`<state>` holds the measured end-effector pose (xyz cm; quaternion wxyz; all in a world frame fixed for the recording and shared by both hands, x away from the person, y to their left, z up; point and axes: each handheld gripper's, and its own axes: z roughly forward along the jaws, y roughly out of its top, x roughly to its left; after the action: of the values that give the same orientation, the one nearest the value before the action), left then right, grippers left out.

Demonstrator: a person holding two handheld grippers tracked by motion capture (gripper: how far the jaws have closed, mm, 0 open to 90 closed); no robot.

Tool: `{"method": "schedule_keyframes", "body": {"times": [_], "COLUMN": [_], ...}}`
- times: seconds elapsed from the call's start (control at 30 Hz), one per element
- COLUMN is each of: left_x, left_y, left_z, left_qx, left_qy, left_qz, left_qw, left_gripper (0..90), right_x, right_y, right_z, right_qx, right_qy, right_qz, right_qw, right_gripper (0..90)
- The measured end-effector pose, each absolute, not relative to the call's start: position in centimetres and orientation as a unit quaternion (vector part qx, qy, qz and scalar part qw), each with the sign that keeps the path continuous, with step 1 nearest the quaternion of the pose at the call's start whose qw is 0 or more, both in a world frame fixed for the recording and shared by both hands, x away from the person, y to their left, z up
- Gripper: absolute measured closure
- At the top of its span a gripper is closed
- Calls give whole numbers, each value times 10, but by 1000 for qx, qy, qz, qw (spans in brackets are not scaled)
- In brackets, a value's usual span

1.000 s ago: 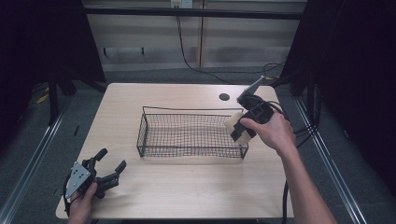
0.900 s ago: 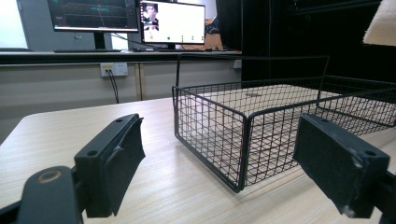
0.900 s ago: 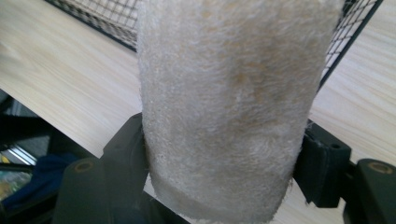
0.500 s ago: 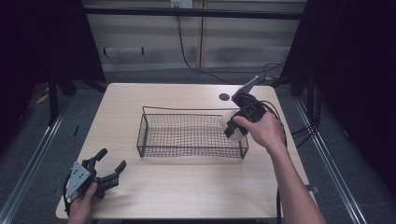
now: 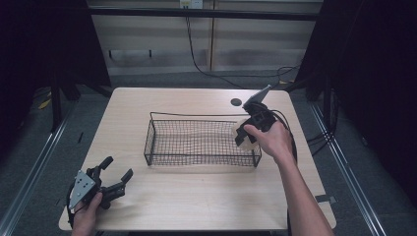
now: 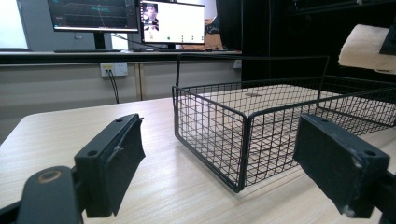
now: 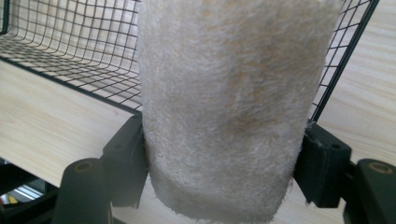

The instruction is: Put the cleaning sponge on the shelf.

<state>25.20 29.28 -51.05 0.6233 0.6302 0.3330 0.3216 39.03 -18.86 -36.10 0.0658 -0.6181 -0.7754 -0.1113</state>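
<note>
A rolled cream towel (image 7: 224, 107) is clamped between the jaws of my right gripper (image 7: 224, 140). In the high view the right gripper (image 5: 243, 135) holds the towel (image 5: 238, 129) at the right end of the black wire basket (image 5: 196, 117), just above its rim. The left gripper view shows the towel (image 6: 366, 46) hanging over the far end of the basket (image 6: 210, 121). My left gripper (image 5: 118, 166) rests at the table's front left corner, jaws wide open and empty, pointing toward the basket (image 6: 220, 123).
The basket stands mid-table on the pale wooden table (image 5: 196, 196). A dark round hole (image 5: 236, 102) lies behind the basket. Black cables (image 5: 290, 128) trail off the right edge. Monitors (image 6: 140, 21) stand beyond the table.
The right hand has moved left and down with the towel, from beside the basket's right end to over its rim. The left gripper has stayed put.
</note>
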Motion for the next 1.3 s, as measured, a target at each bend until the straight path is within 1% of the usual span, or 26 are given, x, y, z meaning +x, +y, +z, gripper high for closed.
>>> {"method": "schedule_keyframes", "body": {"times": [1.3], "left_x": [252], "left_y": [293], "left_z": [-511], "left_qx": [630], "left_qy": [333], "left_qz": [322], "left_qw": [624], "left_gripper": [157], "right_x": [400], "right_y": [-184], "right_z": [-404], "right_qx": [-669], "right_qy": [-734], "right_qz": [-99], "right_qw": [63], "right_gripper": [287]}}
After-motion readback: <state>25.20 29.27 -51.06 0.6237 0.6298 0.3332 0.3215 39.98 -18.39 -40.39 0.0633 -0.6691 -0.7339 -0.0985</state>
